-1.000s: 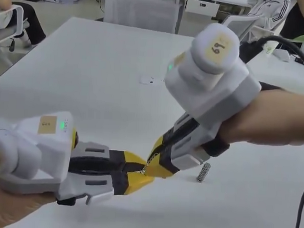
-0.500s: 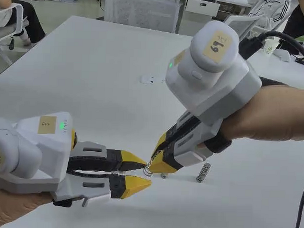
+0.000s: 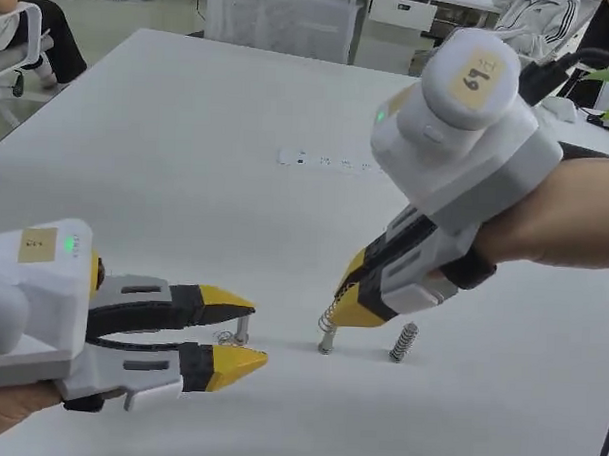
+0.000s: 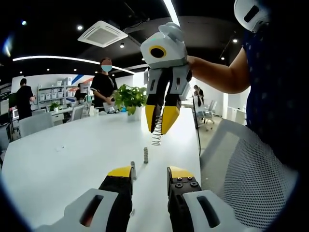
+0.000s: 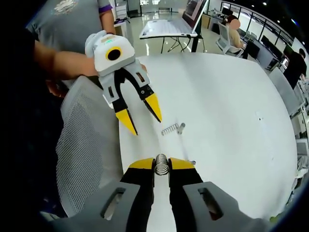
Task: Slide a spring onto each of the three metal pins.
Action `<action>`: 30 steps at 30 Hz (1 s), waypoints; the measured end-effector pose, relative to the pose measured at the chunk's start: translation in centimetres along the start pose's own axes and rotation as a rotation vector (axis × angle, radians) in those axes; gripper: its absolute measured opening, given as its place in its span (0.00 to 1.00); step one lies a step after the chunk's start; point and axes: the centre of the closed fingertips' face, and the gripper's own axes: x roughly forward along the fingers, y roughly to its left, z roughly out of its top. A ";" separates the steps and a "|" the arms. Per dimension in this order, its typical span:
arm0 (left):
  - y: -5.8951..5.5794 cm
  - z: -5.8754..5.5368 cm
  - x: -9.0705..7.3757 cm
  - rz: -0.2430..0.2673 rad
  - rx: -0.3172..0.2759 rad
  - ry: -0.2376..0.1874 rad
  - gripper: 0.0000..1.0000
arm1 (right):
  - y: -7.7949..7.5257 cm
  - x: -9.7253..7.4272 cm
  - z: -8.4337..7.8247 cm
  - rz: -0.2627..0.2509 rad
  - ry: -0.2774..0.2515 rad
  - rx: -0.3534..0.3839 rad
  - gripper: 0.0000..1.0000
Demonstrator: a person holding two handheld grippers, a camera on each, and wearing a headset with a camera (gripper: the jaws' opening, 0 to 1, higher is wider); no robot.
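Head view: the right gripper [image 3: 344, 311] slants down from the upper right over the white bench [image 3: 167, 163]. Its jaws grip a spring [image 3: 327, 315] that hangs tilted just over a bare pin [image 3: 327, 341]. A second spring [image 3: 405, 342] stands upright nearby. The left gripper [image 3: 243, 334] lies level at lower left with its jaws open, and it has drawn back from the right one since a second ago.

Left gripper view: the spring [image 4: 156, 135] dangles almost vertical.

Right gripper view: the spring [image 5: 161, 164] sits end-on between closed jaws, and a third spring [image 5: 169, 129] lies flat beside another pin [image 5: 181, 127].
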 end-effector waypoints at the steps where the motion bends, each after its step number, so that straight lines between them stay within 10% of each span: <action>1: 0.0 -0.1 -0.1 0.003 -0.002 0.000 0.22 | -0.1 -0.1 -0.1 -0.003 0.001 0.003 0.08; 30: 2.1 -2.9 -1.7 0.123 -0.042 0.049 0.60 | -4.8 1.4 -2.0 -0.071 0.084 0.036 0.08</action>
